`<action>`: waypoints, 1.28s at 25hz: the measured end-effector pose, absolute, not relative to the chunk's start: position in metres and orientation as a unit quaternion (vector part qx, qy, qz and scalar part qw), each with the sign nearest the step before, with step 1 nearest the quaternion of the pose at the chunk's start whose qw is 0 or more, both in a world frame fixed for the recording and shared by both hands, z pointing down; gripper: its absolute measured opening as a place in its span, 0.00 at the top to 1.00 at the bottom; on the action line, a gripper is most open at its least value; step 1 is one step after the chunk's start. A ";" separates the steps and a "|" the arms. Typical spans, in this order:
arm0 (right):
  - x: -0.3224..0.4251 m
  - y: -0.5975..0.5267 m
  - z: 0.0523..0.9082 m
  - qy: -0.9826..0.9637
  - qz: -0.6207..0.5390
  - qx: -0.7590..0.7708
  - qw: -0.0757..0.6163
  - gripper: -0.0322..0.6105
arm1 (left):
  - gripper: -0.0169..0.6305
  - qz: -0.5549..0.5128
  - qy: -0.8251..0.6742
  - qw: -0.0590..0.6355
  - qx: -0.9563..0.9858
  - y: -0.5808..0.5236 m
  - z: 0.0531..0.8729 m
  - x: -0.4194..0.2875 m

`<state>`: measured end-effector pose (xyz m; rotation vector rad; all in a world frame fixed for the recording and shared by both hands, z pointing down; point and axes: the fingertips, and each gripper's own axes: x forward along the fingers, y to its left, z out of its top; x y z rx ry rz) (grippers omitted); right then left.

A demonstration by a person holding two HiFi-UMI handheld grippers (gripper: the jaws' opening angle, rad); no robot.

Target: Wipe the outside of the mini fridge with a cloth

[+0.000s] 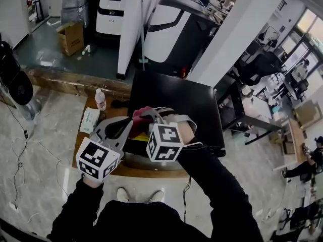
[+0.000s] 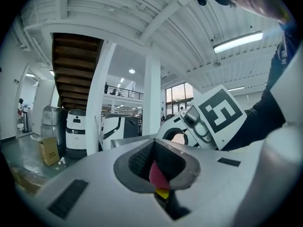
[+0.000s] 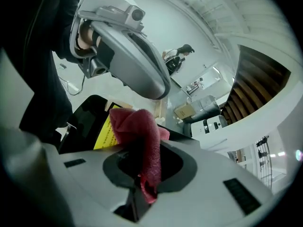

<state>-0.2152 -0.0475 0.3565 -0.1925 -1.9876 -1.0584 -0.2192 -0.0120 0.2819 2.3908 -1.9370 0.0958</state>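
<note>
- Pinching a red cloth (image 3: 140, 126), the right gripper (image 3: 144, 176) has its jaws pressed onto the fabric. The rest of the cloth bunches up beyond the tips.
- The left gripper (image 2: 158, 176) meets it from the left. Its jaws are clamped on a thin red edge of the same cloth, with a bit of yellow showing just below.
- In the head view the two grippers come together tip to tip over the near left part of the mini fridge (image 1: 176, 100), with the cloth between them. Whether the cloth touches the black top cannot be told.
- The mini fridge stands on a low wooden table (image 1: 151, 173). A yellow label (image 3: 105, 135) on the fridge shows just behind the cloth in the right gripper view.
- On the table left of the fridge stand a water bottle (image 1: 100, 99) and, nearer, a pale packet (image 1: 90, 120).
- A cardboard box (image 1: 70, 37) sits on the floor at far left.
</note>
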 end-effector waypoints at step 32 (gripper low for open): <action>0.147 -0.211 0.350 -0.828 -0.372 -0.054 0.417 0.86 | 0.97 0.044 -0.644 0.002 0.764 -0.130 0.266 0.109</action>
